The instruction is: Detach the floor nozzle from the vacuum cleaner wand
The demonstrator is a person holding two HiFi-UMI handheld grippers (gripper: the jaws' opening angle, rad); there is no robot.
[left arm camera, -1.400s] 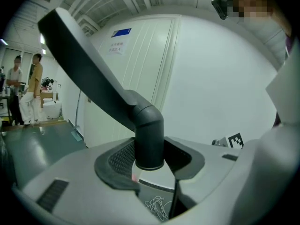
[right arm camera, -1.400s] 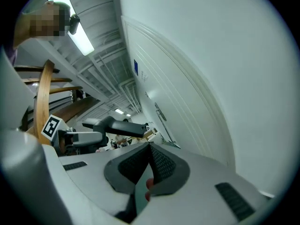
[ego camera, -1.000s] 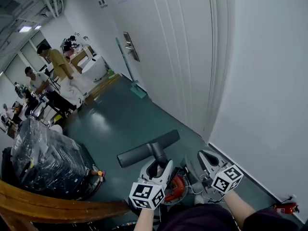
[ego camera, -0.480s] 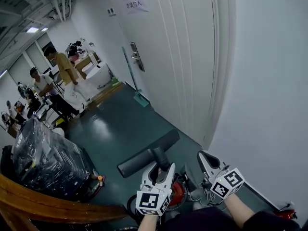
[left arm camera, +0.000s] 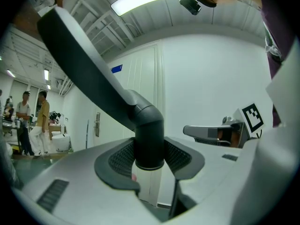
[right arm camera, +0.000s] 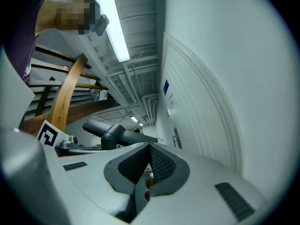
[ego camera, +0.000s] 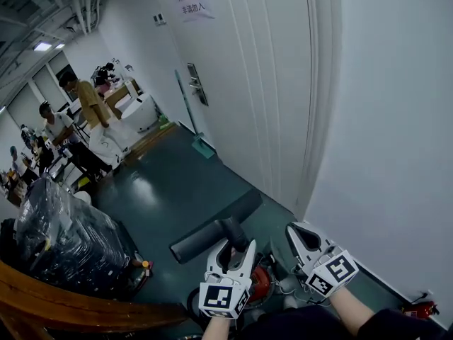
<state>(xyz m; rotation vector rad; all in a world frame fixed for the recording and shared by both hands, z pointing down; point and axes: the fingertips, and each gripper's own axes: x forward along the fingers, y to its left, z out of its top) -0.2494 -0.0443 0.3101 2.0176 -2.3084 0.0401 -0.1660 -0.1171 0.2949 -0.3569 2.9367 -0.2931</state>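
The dark grey floor nozzle (ego camera: 212, 227) hangs off the floor, its long head lying crosswise. My left gripper (ego camera: 231, 246) is shut on the nozzle's round neck (left arm camera: 149, 139), with a ribbed pad pressing on each side. The neck's lower rim ends just below the pads, and I see no wand in it. My right gripper (ego camera: 300, 236) is to the right of the nozzle, shut and holding nothing; its pads (right arm camera: 157, 165) meet. The nozzle (right arm camera: 117, 131) shows at the left of the right gripper view. A red vacuum body (ego camera: 260, 283) lies low between my hands.
A white wall and door (ego camera: 283, 83) run close on the right. A plastic-wrapped load (ego camera: 67, 239) and a wooden rail (ego camera: 78, 307) stand at the left. Several people (ego camera: 85, 105) are far back. A broom (ego camera: 192, 122) leans by the door, and a red extinguisher (ego camera: 419, 307) lies at the lower right.
Both grippers have risen, and the nozzle has come up with the left one. The right gripper has rolled a little. Neither grip has changed.
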